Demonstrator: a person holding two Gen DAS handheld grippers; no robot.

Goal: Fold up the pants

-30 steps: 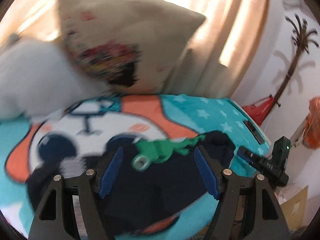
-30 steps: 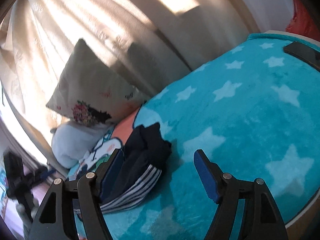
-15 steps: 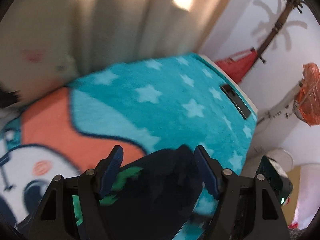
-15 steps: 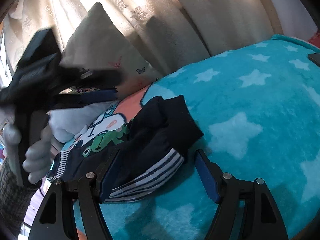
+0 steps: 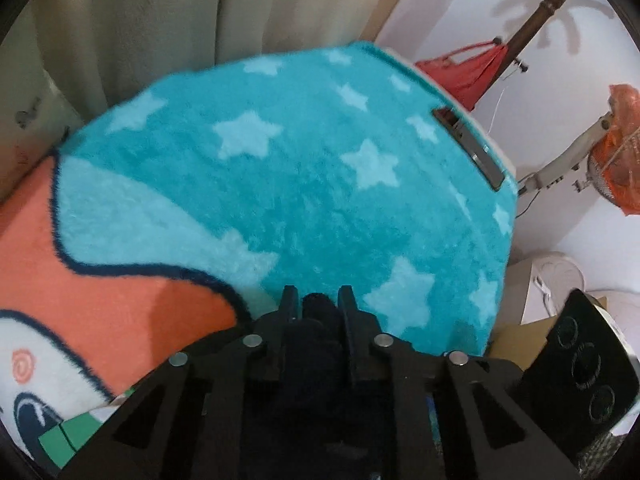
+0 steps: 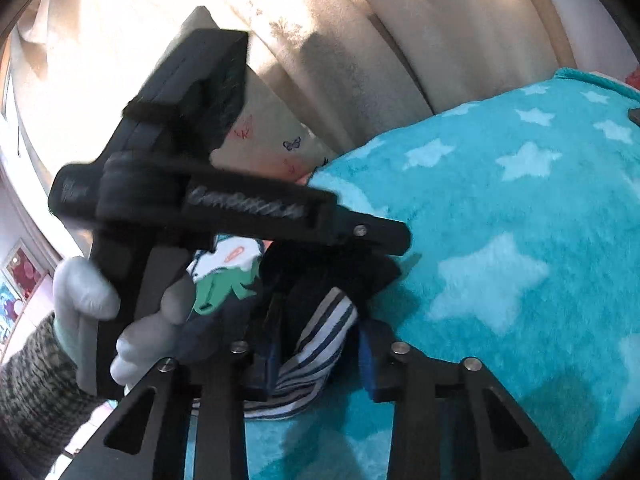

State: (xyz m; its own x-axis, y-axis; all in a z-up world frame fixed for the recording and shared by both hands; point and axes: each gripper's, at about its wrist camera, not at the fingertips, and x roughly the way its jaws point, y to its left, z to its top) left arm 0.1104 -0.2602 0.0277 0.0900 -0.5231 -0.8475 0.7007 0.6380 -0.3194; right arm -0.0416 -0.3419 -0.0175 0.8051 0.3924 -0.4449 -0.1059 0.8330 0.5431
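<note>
The pants [image 6: 320, 272] are dark navy with a green print and a striped cuff [image 6: 320, 332], bunched on the teal star blanket [image 6: 500, 220]. In the right wrist view my right gripper [image 6: 320, 344] has the striped cuff filling the gap between its closing jaws. My left gripper [image 6: 384, 240], held by a gloved hand [image 6: 84, 292], reaches in from the left onto the dark fabric just beyond. In the left wrist view the left gripper [image 5: 318, 304] has its closing jaws nearly together, with a fold of the navy pants [image 5: 308, 356] pinched between them.
A flat black device [image 5: 468, 148] lies near the blanket's far right edge. Beyond that edge are a red bag [image 5: 468, 68], an orange-covered fan [image 5: 616, 160] and a black box [image 5: 576, 368]. A pillow [image 6: 272, 128] and curtains [image 6: 400, 40] stand behind.
The left gripper swung right and down over the pants, and its jaws closed on dark fabric. The right gripper edged in on the striped cuff and its jaws narrowed around it.
</note>
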